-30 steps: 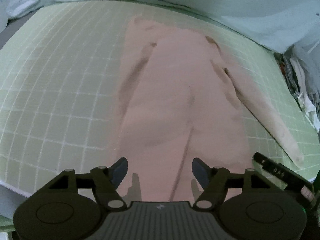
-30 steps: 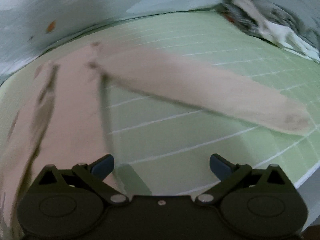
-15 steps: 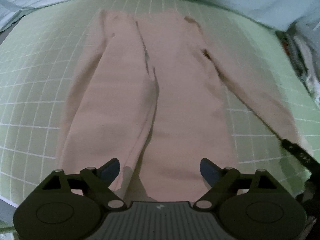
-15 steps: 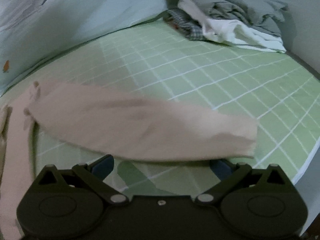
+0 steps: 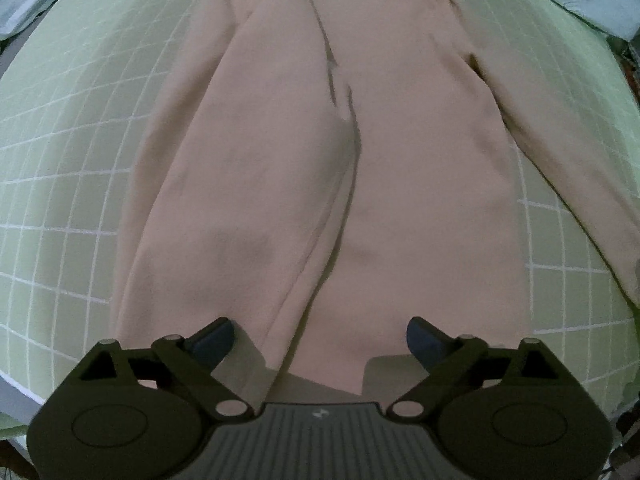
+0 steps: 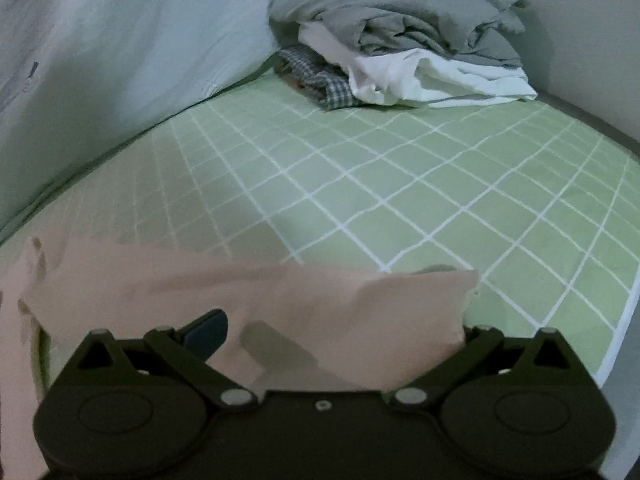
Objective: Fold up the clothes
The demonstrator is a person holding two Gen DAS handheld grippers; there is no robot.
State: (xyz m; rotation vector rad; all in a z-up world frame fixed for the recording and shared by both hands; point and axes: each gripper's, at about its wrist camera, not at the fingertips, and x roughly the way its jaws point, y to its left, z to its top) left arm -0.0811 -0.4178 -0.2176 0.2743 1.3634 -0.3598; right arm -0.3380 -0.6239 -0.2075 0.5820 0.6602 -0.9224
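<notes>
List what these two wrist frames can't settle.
- Right gripper: right wrist view, the pink sleeve covers its right fingertip, so no grip call.
- Pink top: left wrist view, collar end cut by the top edge.
- Clothes pile: right wrist view, garments overlap; count unclear.

We have open green grid sheet [image 6: 420, 208] right of the pink garment's sleeve [image 6: 320, 304]; clothes pile [image 6: 404, 64] blocks the far corner, pale blue fabric wall [image 6: 132, 60] closes the far side.
</notes>
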